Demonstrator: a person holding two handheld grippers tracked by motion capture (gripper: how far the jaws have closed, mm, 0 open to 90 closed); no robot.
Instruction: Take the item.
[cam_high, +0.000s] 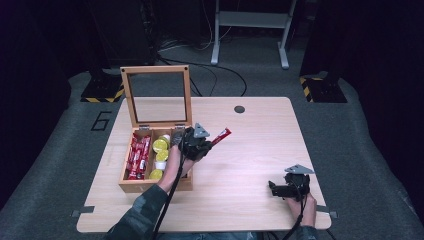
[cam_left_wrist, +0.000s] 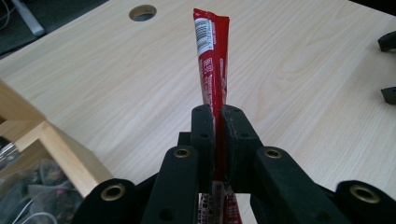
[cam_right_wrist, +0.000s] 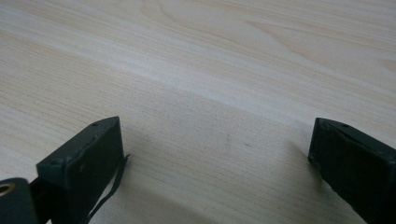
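The pale wooden desk carries an open wooden box at its left, glass lid upright, with red sachets and what look like yellow capsules in its compartments, though they are small in the high view. Just right of the box, the left gripper is clamped on a red stick sachet, which juts beyond the jaws above the bare desk. Near the desk's front right corner, the right gripper rests low, jaws wide apart with nothing between them.
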